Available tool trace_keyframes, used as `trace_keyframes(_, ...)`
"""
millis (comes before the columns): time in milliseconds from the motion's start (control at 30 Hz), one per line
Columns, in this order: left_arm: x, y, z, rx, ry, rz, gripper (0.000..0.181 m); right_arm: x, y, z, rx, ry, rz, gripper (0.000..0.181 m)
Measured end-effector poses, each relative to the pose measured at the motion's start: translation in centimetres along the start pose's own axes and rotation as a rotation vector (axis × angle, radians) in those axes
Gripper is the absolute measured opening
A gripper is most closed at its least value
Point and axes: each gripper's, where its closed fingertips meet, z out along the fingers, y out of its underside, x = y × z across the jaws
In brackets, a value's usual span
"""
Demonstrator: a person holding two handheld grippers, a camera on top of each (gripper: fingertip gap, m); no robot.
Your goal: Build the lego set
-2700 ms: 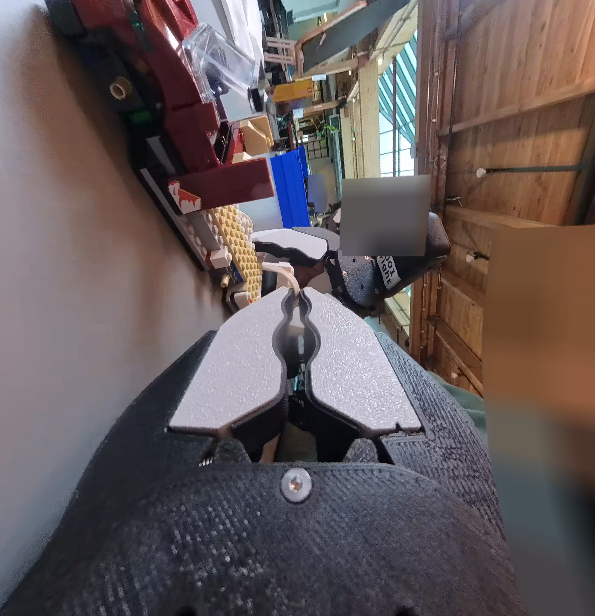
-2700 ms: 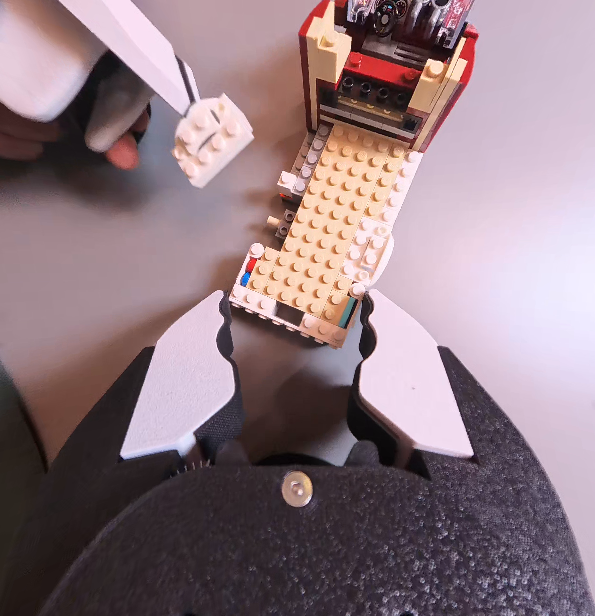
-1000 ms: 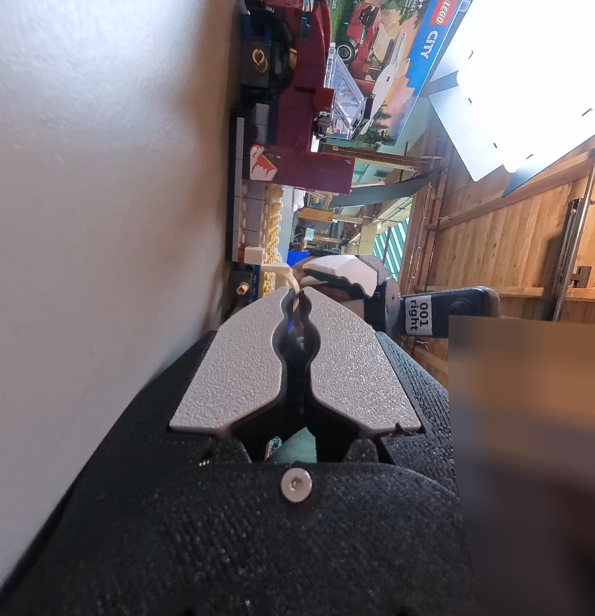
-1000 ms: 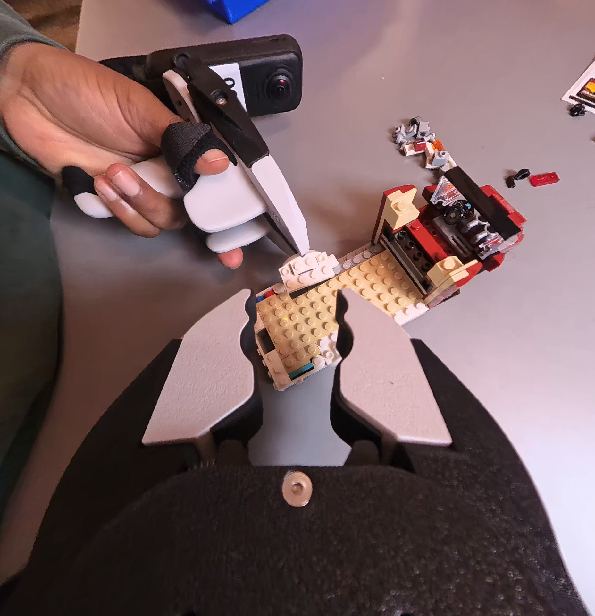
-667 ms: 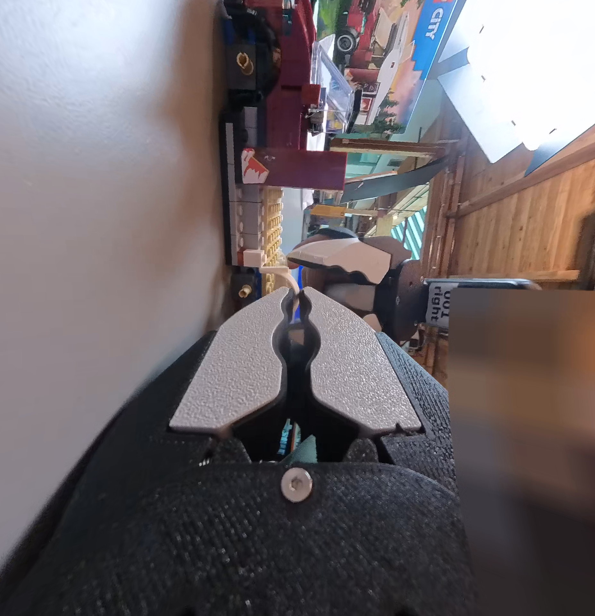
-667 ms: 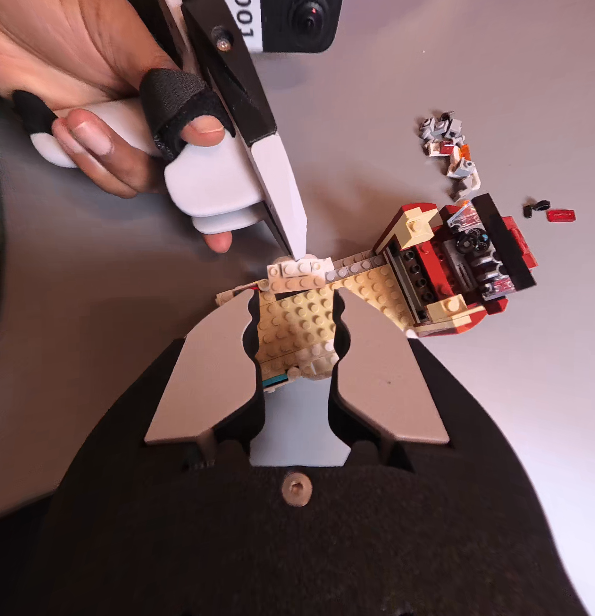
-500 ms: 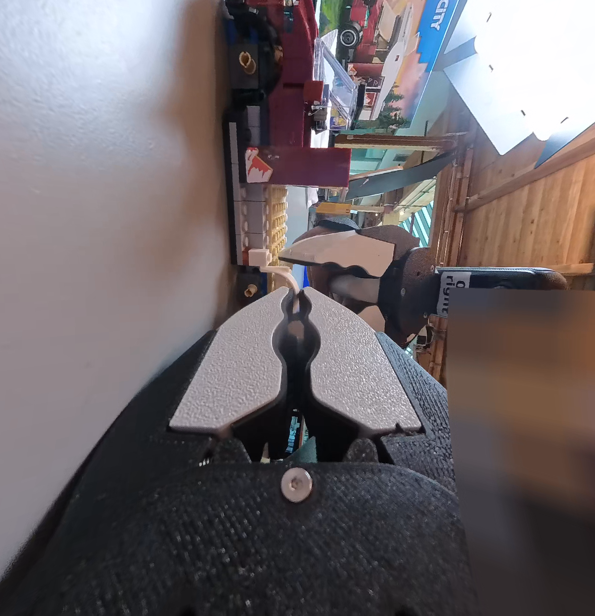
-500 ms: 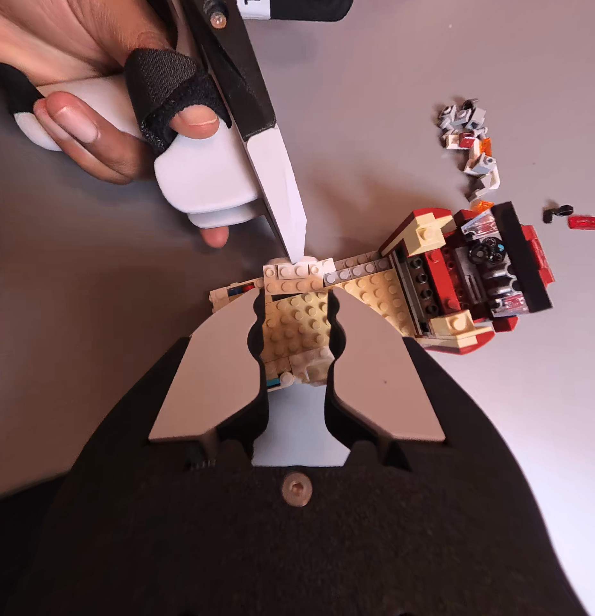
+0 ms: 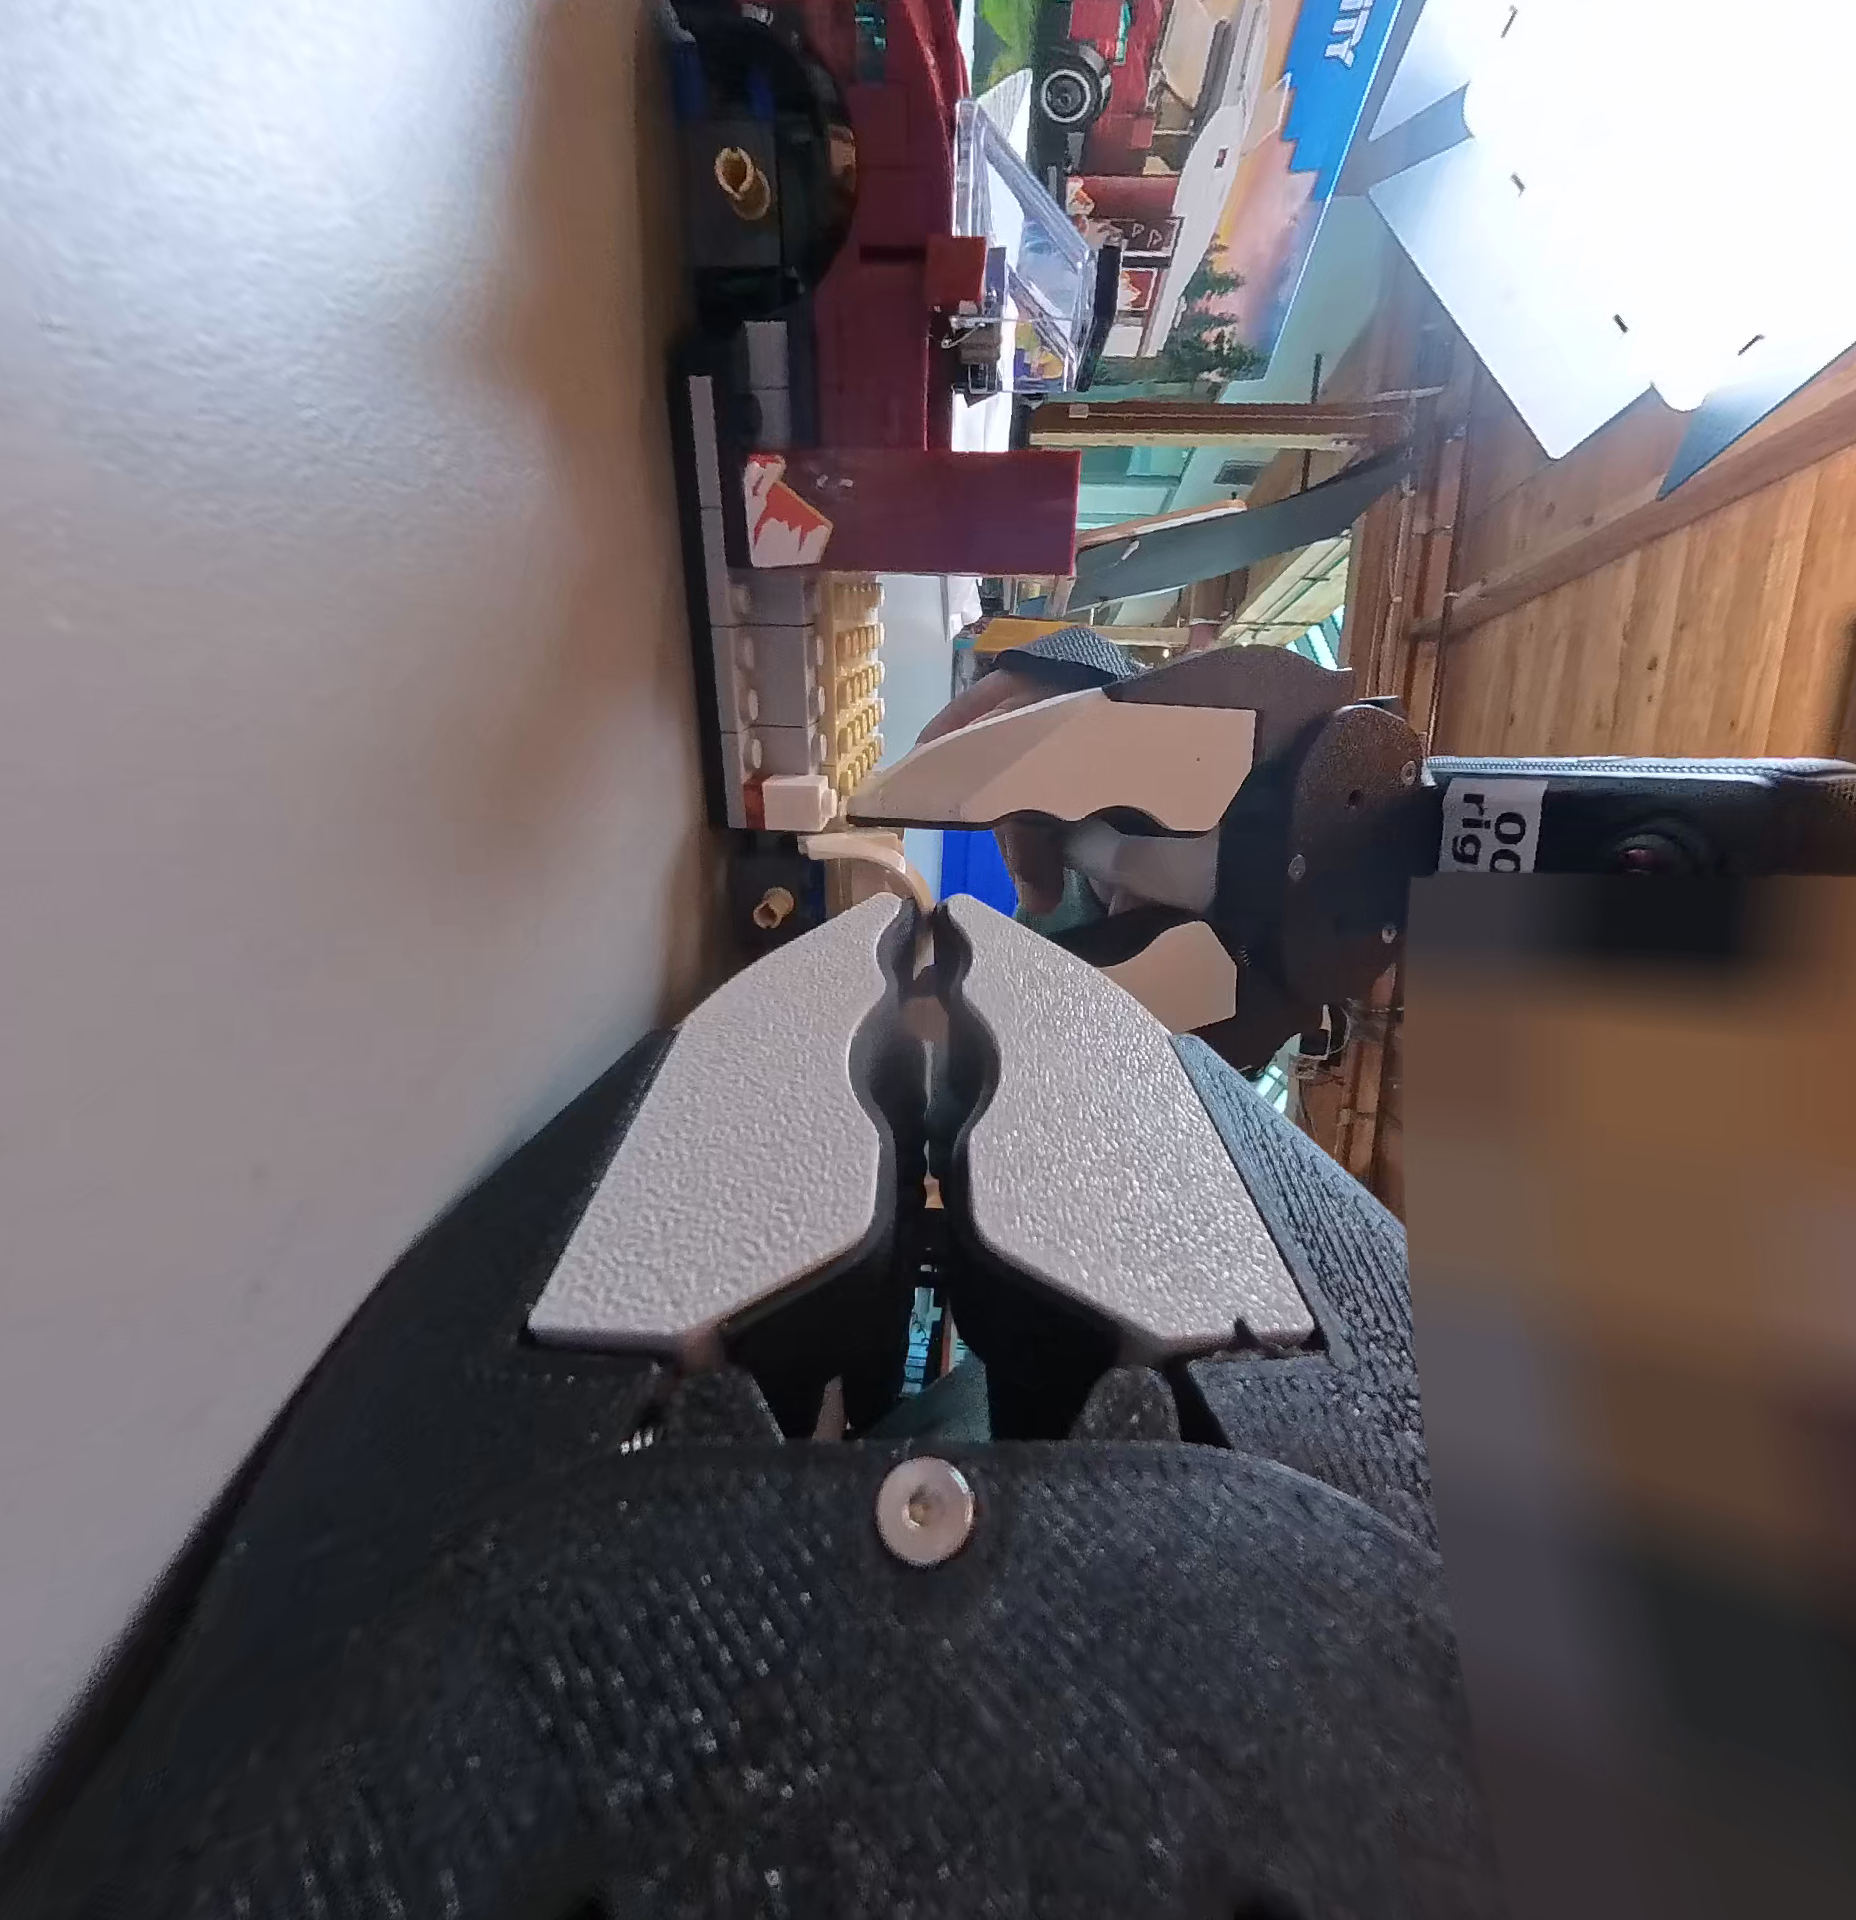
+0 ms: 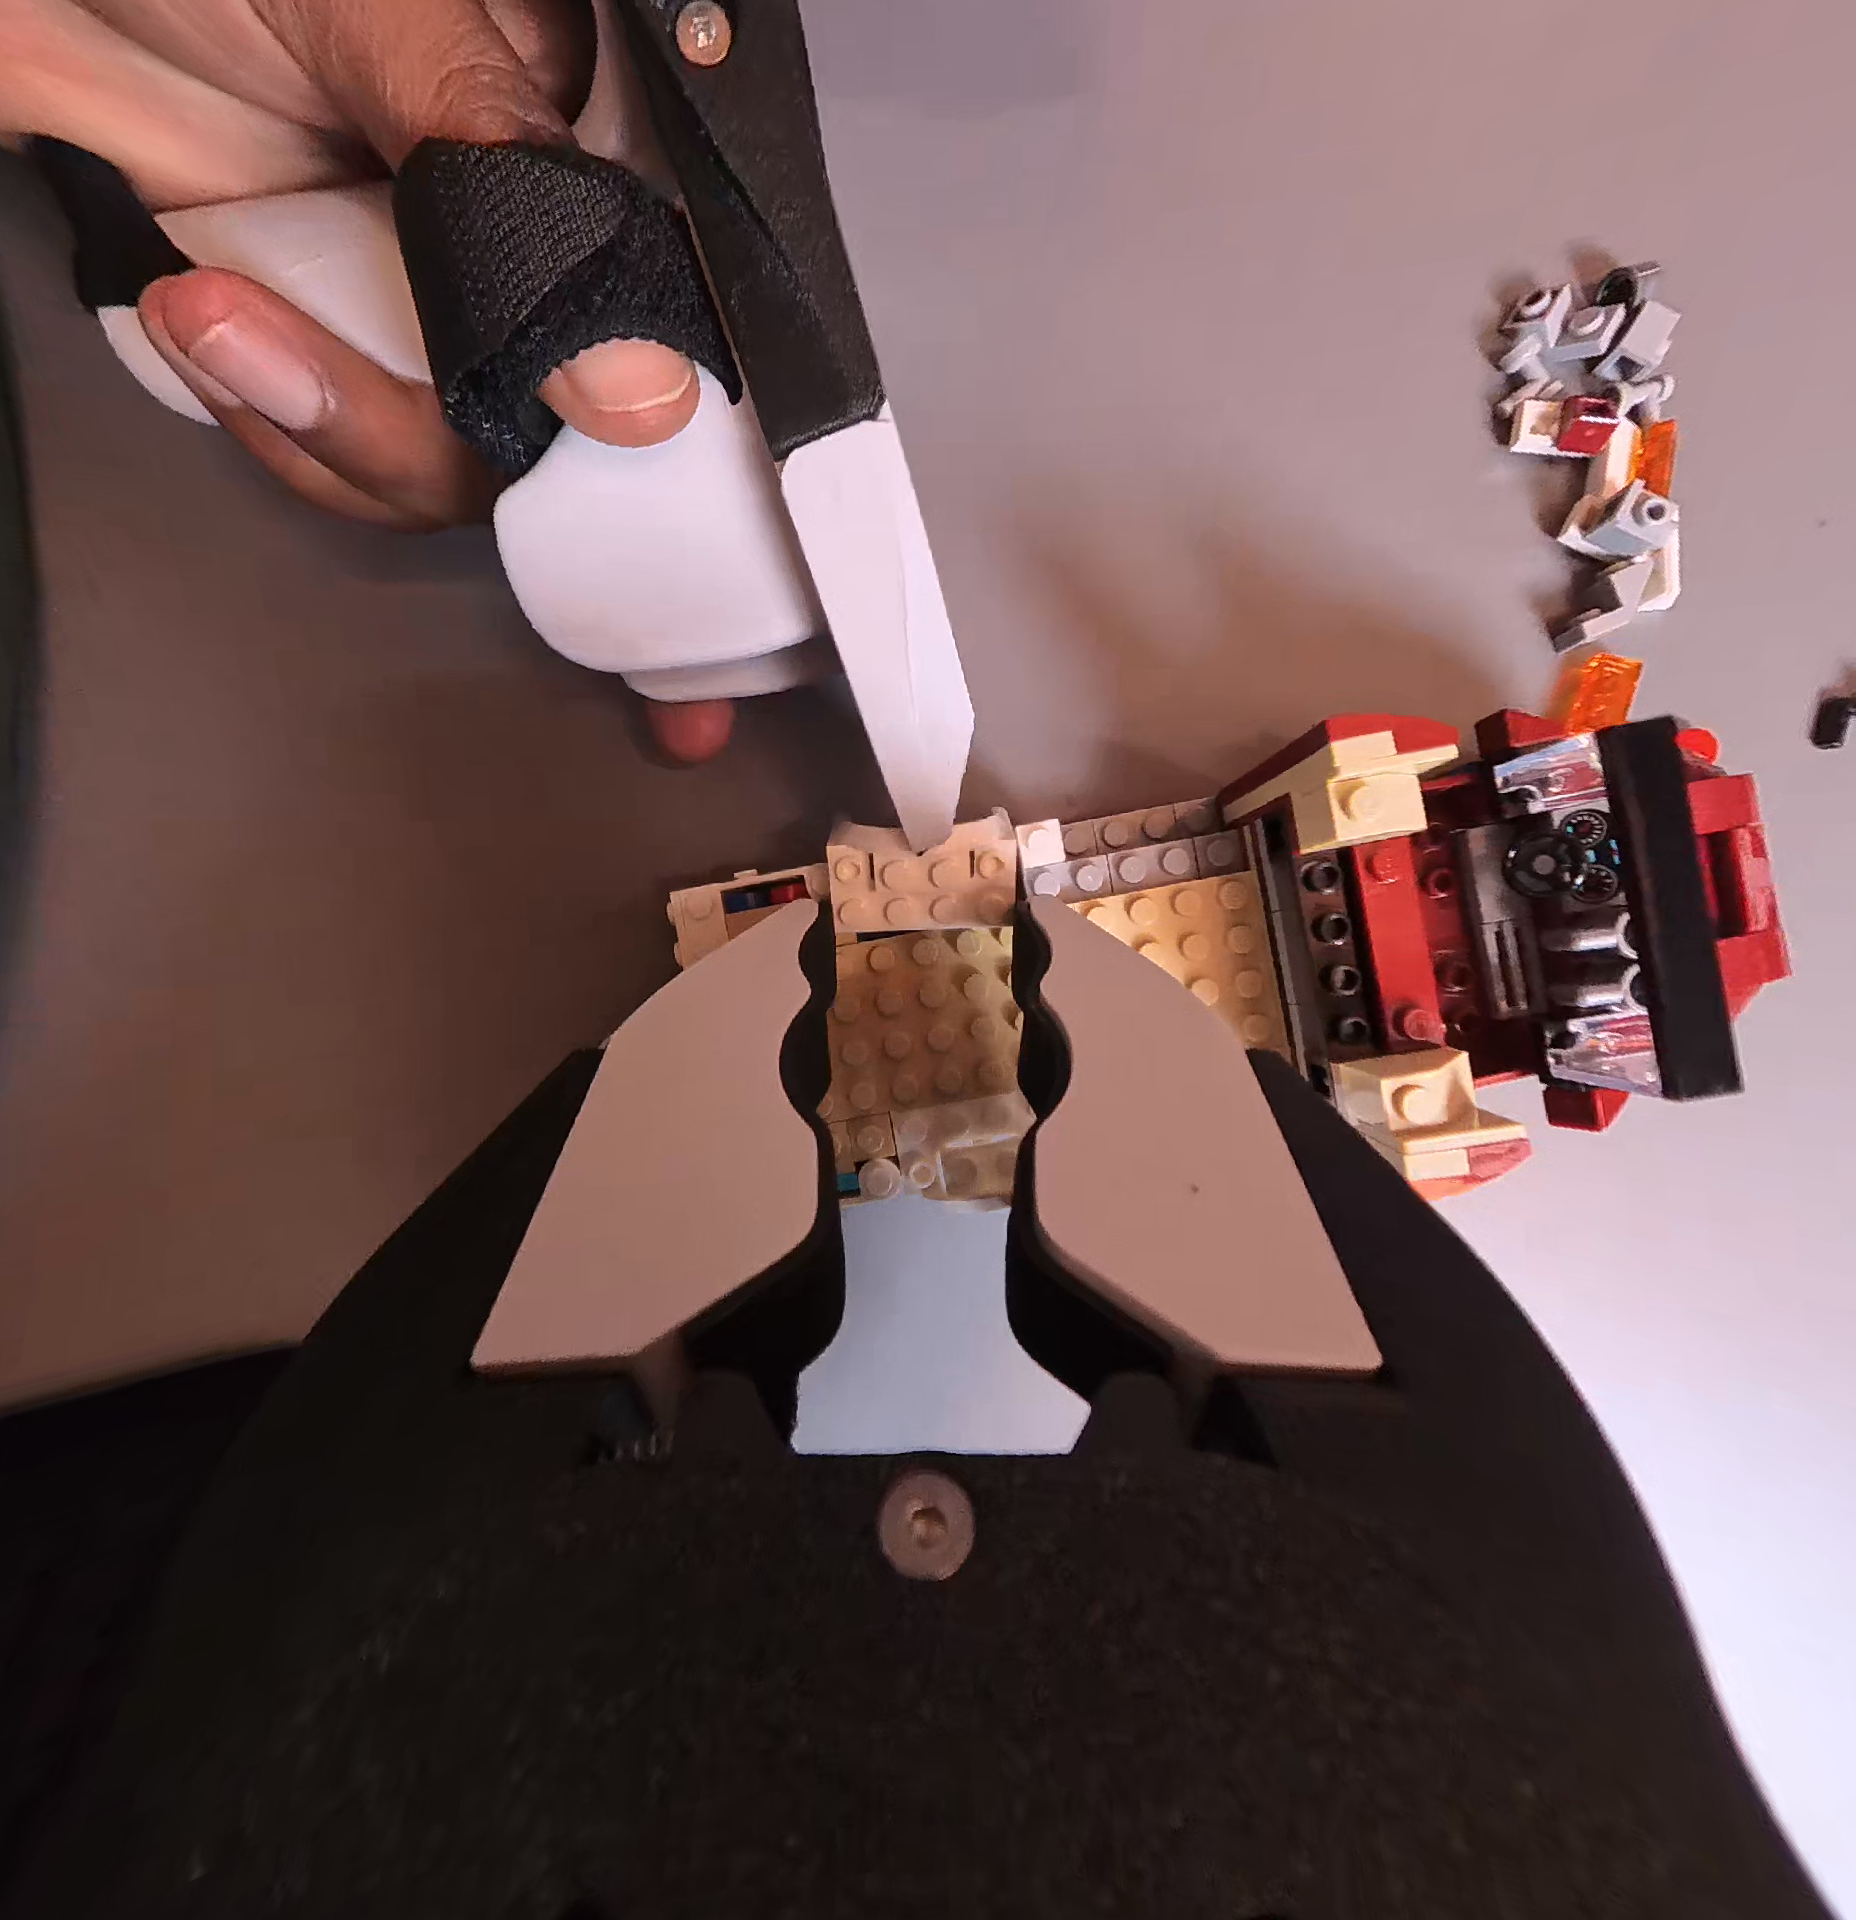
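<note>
One lego truck [image 10: 1267,966], two grippers, one box [image 9: 1194,177], perhaps a dozen loose pieces [image 10: 1589,457].

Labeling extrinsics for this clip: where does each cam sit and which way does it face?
Left wrist view: rolled sideways, low beside the grey table, looking along it at the Lego truck's side; left gripper jaws shut on a white arch piece.
Right wrist view: above the table, looking down on the truck's tan bed; right gripper jaws straddle it, still apart; a hand shows.
Shared: truck, arch piece, both grippers.
</note>
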Motion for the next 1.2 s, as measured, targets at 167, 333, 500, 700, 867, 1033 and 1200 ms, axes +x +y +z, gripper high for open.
trace_keyframes(167, 0.11, 0.16, -0.18, -0.031, -0.029, 0.087, 0.006, 0.08, 0.09, -0.14, -0.048, 0.012, -0.016, 0.033)
trace_keyframes(333, 0.06, 0.47, -0.18, -0.104, -0.117, 0.300, 0.011, 0.11, 0.21, -0.09, -0.097, 0.011, -0.013, 0.033)
trace_keyframes(500, -0.67, 0.36, 0.04, -0.147, -0.213, 0.464, 0.012, 0.11, 0.28, -0.10, -0.161, 0.029, -0.035, 0.033)
trace_keyframes(700, -0.66, 0.38, 0.06, -0.185, -0.264, 0.599, 0.009, 0.15, 0.39, -0.09, -0.217, 0.043, -0.050, 0.033)
trace_keyframes(867, -0.70, 0.44, 0.02, -0.193, -0.222, 0.522, 0.006, 0.19, 0.37, -0.08, -0.214, 0.045, -0.048, 0.033)
trace_keyframes(1033, -0.80, 0.41, 0.00, -0.190, -0.179, 0.418, 0.005, 0.23, 0.40, -0.22, -0.178, 0.032, -0.032, 0.033)
trace_keyframes(1200, -0.67, 0.44, 0.10, -0.168, -0.154, 0.355, 0.004, 0.45, 0.88, -0.76, -0.135, 0.029, -0.017, 0.037)
